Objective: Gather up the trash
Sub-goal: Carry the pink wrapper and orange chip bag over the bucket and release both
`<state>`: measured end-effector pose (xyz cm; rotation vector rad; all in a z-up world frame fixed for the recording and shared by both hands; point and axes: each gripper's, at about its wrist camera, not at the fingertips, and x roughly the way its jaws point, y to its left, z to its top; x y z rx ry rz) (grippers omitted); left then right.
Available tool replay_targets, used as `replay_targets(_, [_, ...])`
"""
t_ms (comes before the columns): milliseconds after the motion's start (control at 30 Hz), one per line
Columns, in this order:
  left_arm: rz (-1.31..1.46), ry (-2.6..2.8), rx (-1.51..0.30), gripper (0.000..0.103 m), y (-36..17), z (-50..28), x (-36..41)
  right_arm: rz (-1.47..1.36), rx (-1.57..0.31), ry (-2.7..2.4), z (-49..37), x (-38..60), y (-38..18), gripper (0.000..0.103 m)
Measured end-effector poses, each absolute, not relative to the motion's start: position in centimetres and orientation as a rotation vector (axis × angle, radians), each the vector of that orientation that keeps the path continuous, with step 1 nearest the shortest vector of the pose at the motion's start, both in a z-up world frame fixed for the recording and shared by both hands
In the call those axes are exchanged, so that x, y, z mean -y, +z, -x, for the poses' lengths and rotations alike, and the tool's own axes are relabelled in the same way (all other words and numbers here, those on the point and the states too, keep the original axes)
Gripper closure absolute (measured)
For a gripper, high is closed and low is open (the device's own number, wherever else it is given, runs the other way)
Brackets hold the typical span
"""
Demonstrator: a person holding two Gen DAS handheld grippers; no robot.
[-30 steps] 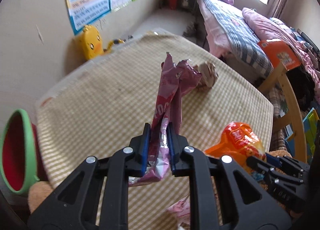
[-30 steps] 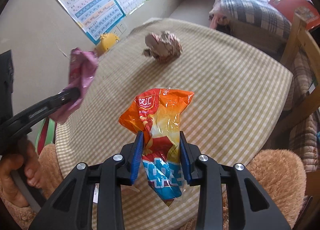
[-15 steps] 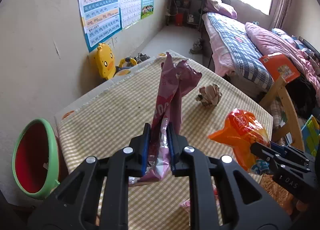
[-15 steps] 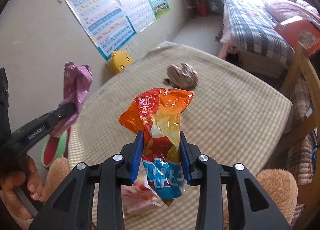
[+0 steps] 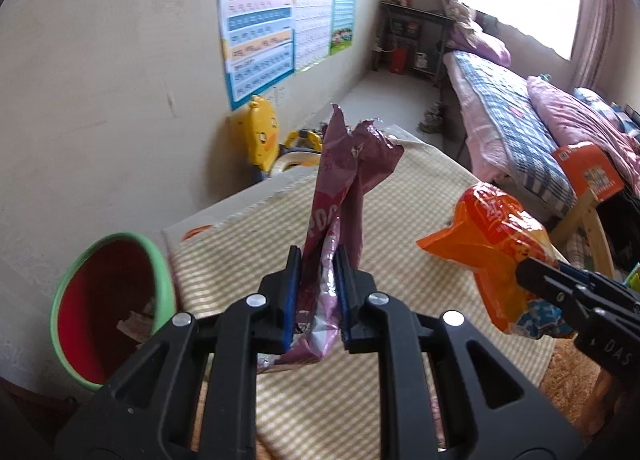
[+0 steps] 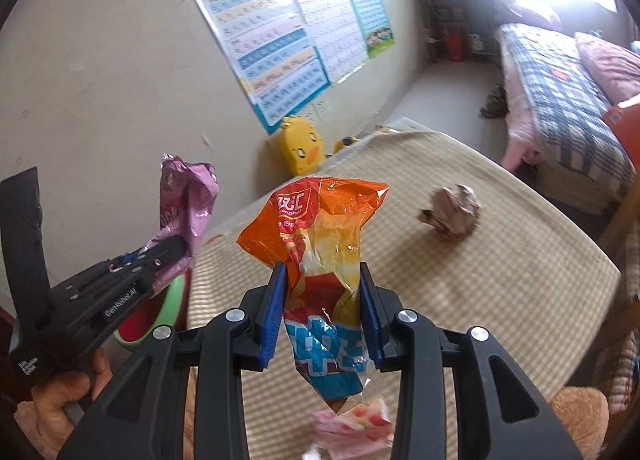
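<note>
Left claw (image 5: pixel 316 292): We have it clamped on a purple wrapper (image 5: pixel 344 188), held upright above the near edge of the table.
Right claw (image 6: pixel 322 312): We have it pinched around an orange snack bag (image 6: pixel 320 228), lifted clear of the checked tablecloth (image 6: pixel 500 284).
Near scrap: A pink-and-white wrapper (image 6: pixel 352 428) lies on the cloth just below the right claw, blurred, not yet picked up.
Bin: A green-rimmed bin with a red inside (image 5: pixel 108 308) stands beside the table's left edge, below and to the left of the purple wrapper; some litter shows at its bottom.
Step in hand: We judge this to be the carry to the bin. To do it well, we would bring each claw over the middle of the opening before letting go, since light foil drifts, and drop one piece at a time so the claws do not collide.
Farther off: A crumpled brown paper ball (image 6: pixel 452 212) sits on the cloth well apart from both claws, waiting.
Background: A yellow duck toy (image 6: pixel 302 144) rests by the wall under the posters (image 6: pixel 288 40).
</note>
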<state>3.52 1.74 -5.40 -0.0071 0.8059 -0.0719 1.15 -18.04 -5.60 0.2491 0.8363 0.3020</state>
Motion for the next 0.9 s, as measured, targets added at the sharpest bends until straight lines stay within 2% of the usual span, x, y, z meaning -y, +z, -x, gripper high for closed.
replay_targets(900, [0.131,0.159,-0.801,0.087,-6.8,-1.6,-14.8,-0.088,-0.866,0.490,-3.3,4.8,-5.0,0.069])
